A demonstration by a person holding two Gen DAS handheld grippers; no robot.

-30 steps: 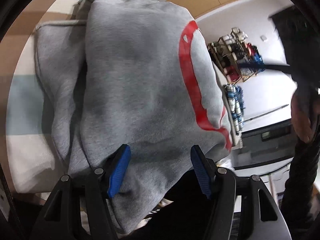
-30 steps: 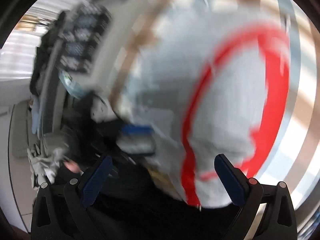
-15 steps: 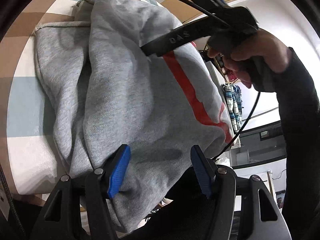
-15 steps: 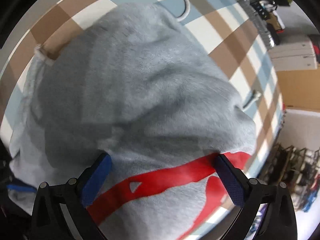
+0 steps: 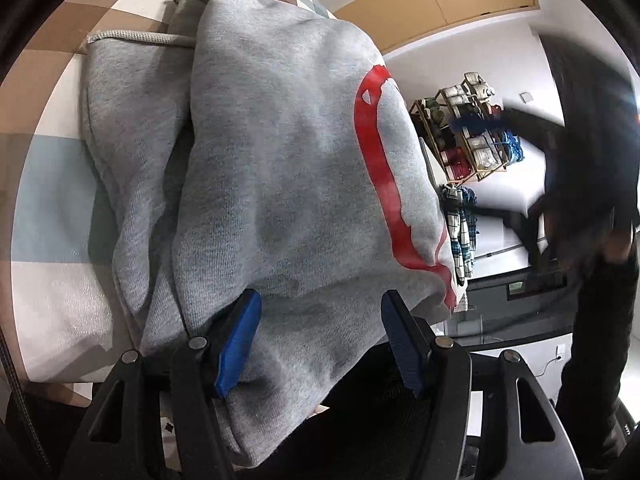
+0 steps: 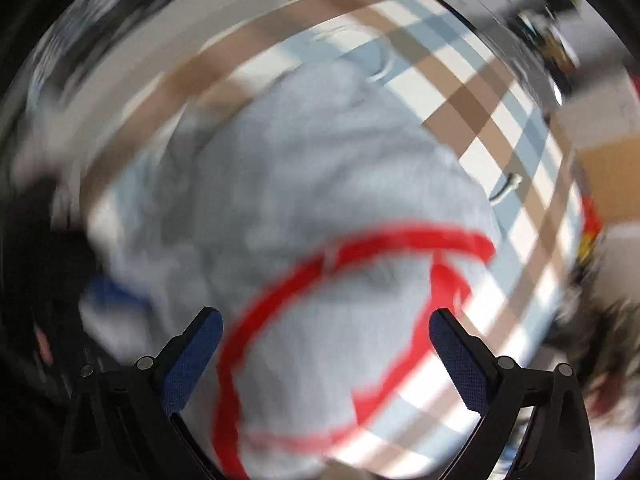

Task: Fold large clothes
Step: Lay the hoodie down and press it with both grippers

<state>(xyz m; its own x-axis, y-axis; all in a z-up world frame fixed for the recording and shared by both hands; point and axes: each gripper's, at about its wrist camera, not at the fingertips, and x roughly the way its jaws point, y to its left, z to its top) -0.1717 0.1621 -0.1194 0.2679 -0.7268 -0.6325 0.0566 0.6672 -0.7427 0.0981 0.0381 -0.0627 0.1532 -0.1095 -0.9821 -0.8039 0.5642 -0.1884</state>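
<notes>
A folded grey hoodie (image 5: 280, 184) w/ a red print is spread across the centre of the left wrist view, on a checked cloth (image 5: 52, 184). Its near edge is seen between the pads of the left gripper (image 5: 320, 336) — whether it's pinched can't be told. In the blurred right wrist view, the right gripper (image 6: 324, 356) is held w/ jaws wide apart above the hoodie (image 6: 320, 208), nothing gripped.

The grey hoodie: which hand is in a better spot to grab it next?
Probably left. The left gripper already has the grey hoodie's near edge between its jaws; the right gripper hangs open above it, blurred.
</notes>
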